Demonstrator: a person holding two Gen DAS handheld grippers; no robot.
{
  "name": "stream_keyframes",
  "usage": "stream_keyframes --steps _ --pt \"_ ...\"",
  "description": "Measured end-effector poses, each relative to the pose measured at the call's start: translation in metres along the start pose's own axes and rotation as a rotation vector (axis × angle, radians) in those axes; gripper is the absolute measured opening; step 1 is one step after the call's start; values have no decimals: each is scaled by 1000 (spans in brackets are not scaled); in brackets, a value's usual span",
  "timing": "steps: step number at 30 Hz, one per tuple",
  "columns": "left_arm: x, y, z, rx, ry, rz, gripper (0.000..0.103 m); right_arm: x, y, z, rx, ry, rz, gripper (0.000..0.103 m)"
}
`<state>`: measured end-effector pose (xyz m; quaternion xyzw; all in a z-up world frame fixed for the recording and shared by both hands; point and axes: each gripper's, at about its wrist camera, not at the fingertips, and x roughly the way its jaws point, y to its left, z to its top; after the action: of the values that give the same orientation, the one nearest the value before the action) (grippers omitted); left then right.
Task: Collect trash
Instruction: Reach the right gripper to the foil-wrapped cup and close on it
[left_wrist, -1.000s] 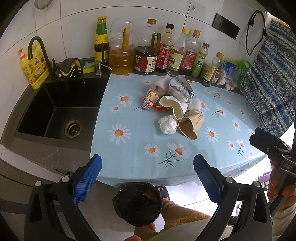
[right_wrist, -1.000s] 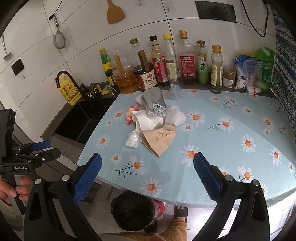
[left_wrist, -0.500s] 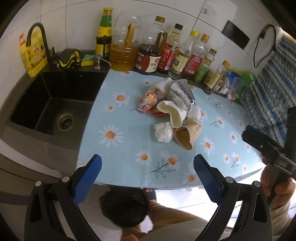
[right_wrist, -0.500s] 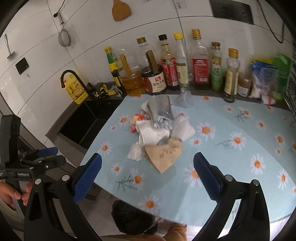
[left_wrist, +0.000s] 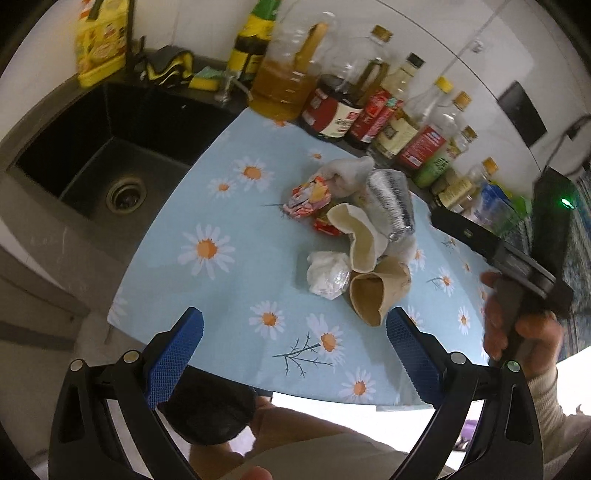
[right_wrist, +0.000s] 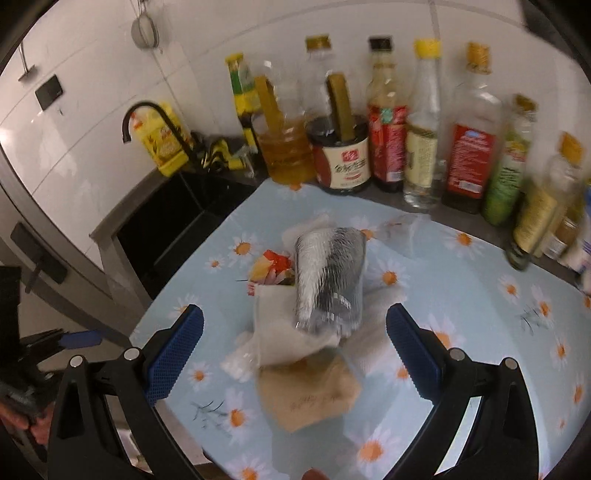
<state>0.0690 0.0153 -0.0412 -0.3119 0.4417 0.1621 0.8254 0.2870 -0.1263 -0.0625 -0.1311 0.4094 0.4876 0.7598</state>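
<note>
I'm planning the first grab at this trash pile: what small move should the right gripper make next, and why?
Probably ease the right gripper down and forward, then close on the silver foil bag. Its jaws are wide open and empty, the bag lies on top of the pile roughly centred between them, and the white paper cup and brown paper cup lie beneath or nearer.

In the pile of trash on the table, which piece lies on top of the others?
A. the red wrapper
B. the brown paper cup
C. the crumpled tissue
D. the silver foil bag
D: the silver foil bag rests across the white paper in the pile, while the brown paper cup lies flat on the table beside it.
</note>
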Motion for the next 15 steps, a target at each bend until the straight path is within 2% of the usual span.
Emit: stream_keyframes --steps 3,7,9,13,15 --pt "6 5 -5 -60 10 16 96 24 -9 8 -6 51 4 96" --pt "13 8 -13 -116 25 41 96 41 -15 12 -19 73 20 94" --pt "17 8 -15 -137 32 48 96 52 -18 13 -22 101 31 80" --pt "22 7 -19 -154 36 59 96 64 -20 14 -31 126 43 61" --pt "25 6 -20 -162 43 59 96 62 -24 13 -29 113 48 58"
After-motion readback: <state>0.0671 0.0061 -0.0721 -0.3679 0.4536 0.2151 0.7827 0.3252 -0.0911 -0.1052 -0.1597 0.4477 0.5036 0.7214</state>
